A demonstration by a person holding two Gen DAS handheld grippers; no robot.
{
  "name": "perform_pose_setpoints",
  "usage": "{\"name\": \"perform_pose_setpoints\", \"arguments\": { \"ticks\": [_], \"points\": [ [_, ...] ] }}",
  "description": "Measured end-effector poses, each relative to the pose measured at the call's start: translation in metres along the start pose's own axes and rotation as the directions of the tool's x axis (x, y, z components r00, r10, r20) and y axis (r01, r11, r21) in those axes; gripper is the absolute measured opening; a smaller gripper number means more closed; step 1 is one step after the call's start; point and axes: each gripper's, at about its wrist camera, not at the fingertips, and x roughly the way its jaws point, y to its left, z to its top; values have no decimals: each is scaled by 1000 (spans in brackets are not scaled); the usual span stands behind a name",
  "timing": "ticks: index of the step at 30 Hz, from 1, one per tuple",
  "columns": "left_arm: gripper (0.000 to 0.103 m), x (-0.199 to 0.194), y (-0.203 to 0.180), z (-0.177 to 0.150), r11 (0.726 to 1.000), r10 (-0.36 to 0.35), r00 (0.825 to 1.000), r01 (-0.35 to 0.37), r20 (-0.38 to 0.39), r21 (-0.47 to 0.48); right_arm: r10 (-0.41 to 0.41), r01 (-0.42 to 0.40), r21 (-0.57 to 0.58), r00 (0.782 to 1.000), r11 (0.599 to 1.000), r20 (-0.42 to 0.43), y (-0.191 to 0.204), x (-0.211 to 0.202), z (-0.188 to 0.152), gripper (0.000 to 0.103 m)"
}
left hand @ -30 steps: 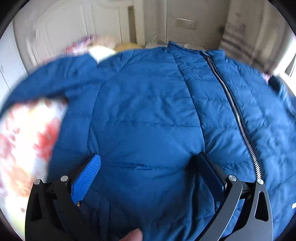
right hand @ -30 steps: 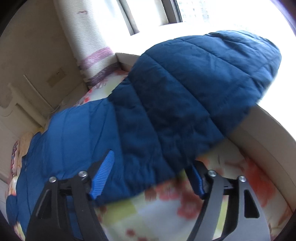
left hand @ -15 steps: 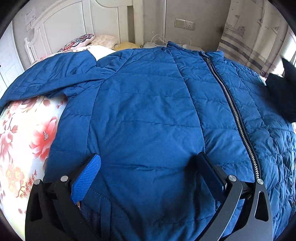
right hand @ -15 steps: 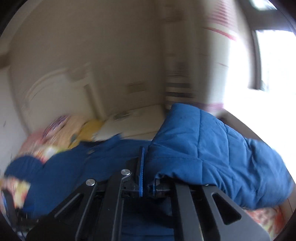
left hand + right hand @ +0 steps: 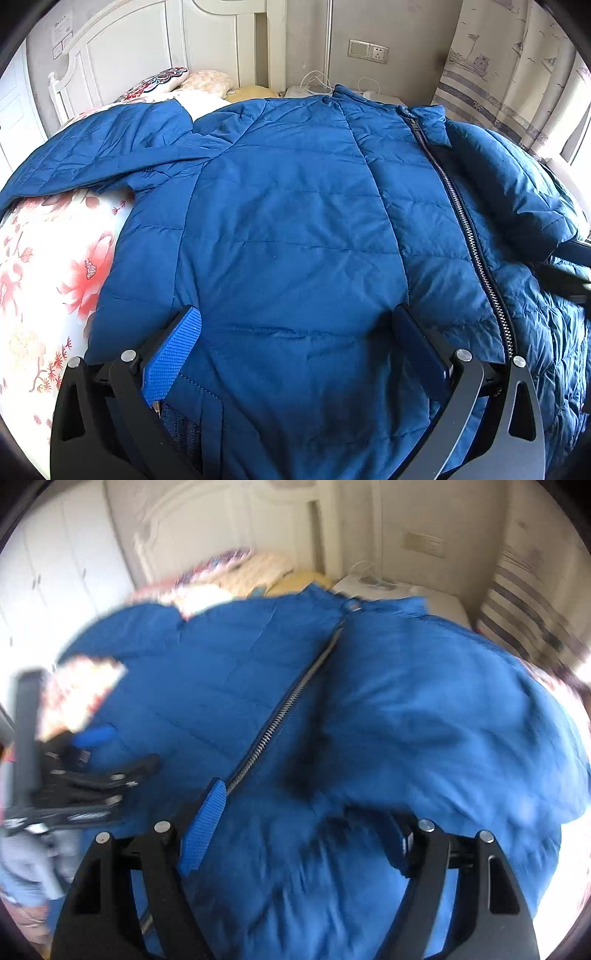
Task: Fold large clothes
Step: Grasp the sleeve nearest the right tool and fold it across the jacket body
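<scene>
I find the blue jacket (image 5: 295, 229) spread across the bed (image 5: 44, 280). Left gripper (image 5: 295, 343) wide. Right gripper (image 5: 303, 823) just opened wide, empty over the folded-in sleeve (image 5: 443, 720). Risk: padded sleeve may spring back

Motion blur smears the jacket (image 5: 369, 720) and curtain (image 5: 524, 605)

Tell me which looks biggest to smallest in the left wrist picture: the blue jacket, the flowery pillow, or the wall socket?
1. blue jacket, by far the biggest.
2. flowery pillow.
3. wall socket.
The pillow and socket look close in size, and both sit far from the camera, so that order is unsure.
</scene>
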Motion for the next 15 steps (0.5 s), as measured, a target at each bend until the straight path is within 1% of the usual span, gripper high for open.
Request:
{"name": "perform_pose_setpoints", "arguments": {
  "ticks": [2,3,4,5,6,7,8,10,11,12,13,15],
  "points": [
    [99,-1,0,0,1000,-1,1000,1,4,-1,0,-6,69,996,998,89,-13,-41,-17,74],
    [99,-1,0,0,1000,-1,1000,1,5,-2,-6,-8,116,992,993,126,-24,-55,-21,74],
    [99,-1,1,0,1000,-2,1000,2,6,-2,-20,-10,182,987,983,162,-43,-68,-28,72],
    [99,-1,0,0,1000,-1,1000,1,7,-1,-47,-4,258,981,966,191,-64,-78,-35,66],
    [99,-1,-1,0,1000,2,1000,-2,7,1,-67,0,310,976,951,205,-80,-85,-40,62],
    [99,-1,-1,0,1000,6,1000,-6,7,4,-90,-5,393,970,919,224,-104,-90,-49,53],
    [99,-1,-2,0,1000,11,1000,-11,7,9,-101,-17,456,967,890,234,-122,-93,-55,50],
    [99,-2,-4,-1,1000,23,1000,-24,8,19,-94,-98,642,961,761,259,-170,-95,-75,52],
    [99,-2,-5,-1,999,26,1000,-27,8,21,-82,-134,700,960,701,266,-189,-89,-80,52],
    [99,-2,-5,-1,999,28,1000,-28,8,23,-58,-169,740,961,651,271,-207,-82,-82,52],
    [99,-2,-5,0,999,27,1000,-28,9,23,-37,-196,756,959,624,279,-219,-75,-81,52],
    [99,-2,-5,0,999,24,1000,-24,8,21,0,-230,757,957,611,290,-229,-63,-74,52]
  ]
}}
